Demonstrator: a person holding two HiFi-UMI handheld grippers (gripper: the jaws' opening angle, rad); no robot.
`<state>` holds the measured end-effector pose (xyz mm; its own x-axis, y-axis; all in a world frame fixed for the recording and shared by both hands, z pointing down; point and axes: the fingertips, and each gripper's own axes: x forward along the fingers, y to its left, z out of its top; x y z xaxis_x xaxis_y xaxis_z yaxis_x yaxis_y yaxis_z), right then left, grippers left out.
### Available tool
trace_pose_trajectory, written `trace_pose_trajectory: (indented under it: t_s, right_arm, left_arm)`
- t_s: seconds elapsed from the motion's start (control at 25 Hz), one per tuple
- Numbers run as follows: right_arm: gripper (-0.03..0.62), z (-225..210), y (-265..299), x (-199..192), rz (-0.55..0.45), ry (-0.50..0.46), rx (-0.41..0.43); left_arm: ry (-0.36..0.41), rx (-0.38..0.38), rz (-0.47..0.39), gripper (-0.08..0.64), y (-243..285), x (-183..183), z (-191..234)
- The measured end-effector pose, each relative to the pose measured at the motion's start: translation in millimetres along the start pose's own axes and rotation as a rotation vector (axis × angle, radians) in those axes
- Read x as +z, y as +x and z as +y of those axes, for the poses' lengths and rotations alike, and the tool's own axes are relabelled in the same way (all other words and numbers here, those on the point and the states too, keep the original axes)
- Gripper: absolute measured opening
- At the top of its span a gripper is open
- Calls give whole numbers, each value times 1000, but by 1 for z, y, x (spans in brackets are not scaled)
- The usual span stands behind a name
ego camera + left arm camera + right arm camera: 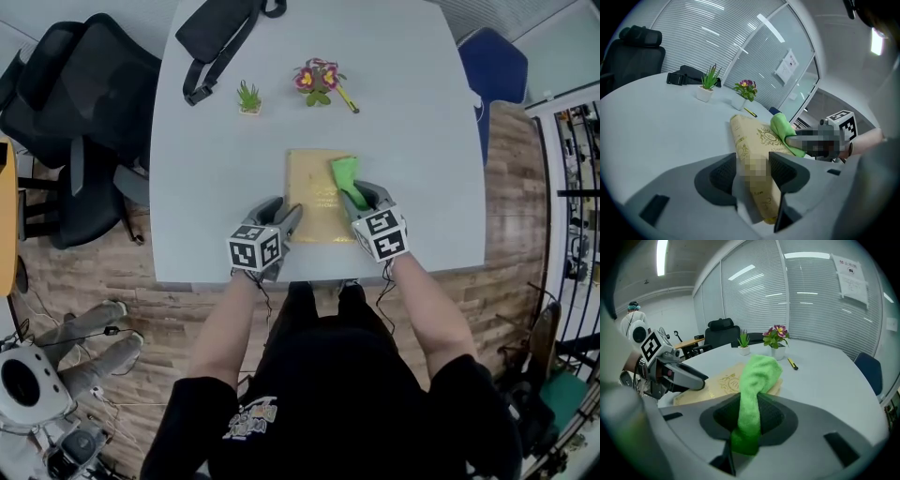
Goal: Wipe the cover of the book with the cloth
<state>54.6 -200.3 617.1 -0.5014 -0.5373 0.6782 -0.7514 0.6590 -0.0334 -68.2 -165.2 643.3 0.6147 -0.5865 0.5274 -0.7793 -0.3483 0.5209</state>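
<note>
1. Forearms reach over the near edge of the pale grey worktop [206, 187], each ending in a hand-held gripper topped with a marker cube.
2. Closest on the left, the left hand-held gripper [289, 221] has its jaws pinched on the book [314, 208], gripping it at the near end of its left long side. In the left gripper view the spine edge runs up between the two jaws.
3. On the right, the right hand-held gripper [367, 199] has its jaws clamped on the cloth [345, 174]. A green strip of it stands up between the jaws in the right gripper view.
4. The book lies flat with its tan, gold-printed cover up, near the worktop's front edge and roughly at the middle of it. Its long axis runs straight away from the person. One short end points at the person and the other at the plants, and the spine is on the person's left.
5. The cloth's free end is bunched on the cover, touching it at the far right part, just ahead of the right jaws.
6. Farther on, well apart from the book, stand a small green plant [248, 97] and a flowering plant [317, 79]. A yellow pencil [348, 99] lies just beside the flowers.
7. At the far edge lies a black bag [220, 33] with its strap trailing forward.
8. Off the worktop, a black office chair [75, 94] stands on the left and a blue chair [492, 66] on the far right.
</note>
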Motion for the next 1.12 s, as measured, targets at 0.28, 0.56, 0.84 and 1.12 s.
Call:
trace_pose_trajectory:
  t_s: [0.28, 0.56, 0.84, 1.12]
  right_arm:
    - [98, 23, -15, -13, -1, -3, 23]
    - [98, 48, -27, -26, 2, -29, 55]
    - [98, 70, -38, -36, -3, -54, 90]
    - [98, 87, -46, -43, 11, -75, 124]
  left_arm:
    - [4, 2, -3, 219, -1, 0, -1]
    - [4, 3, -5, 219, -1, -1, -1]
    - [6, 4, -5, 219, -1, -1, 0]
    - [6, 5, -6, 219, -1, 0, -1]
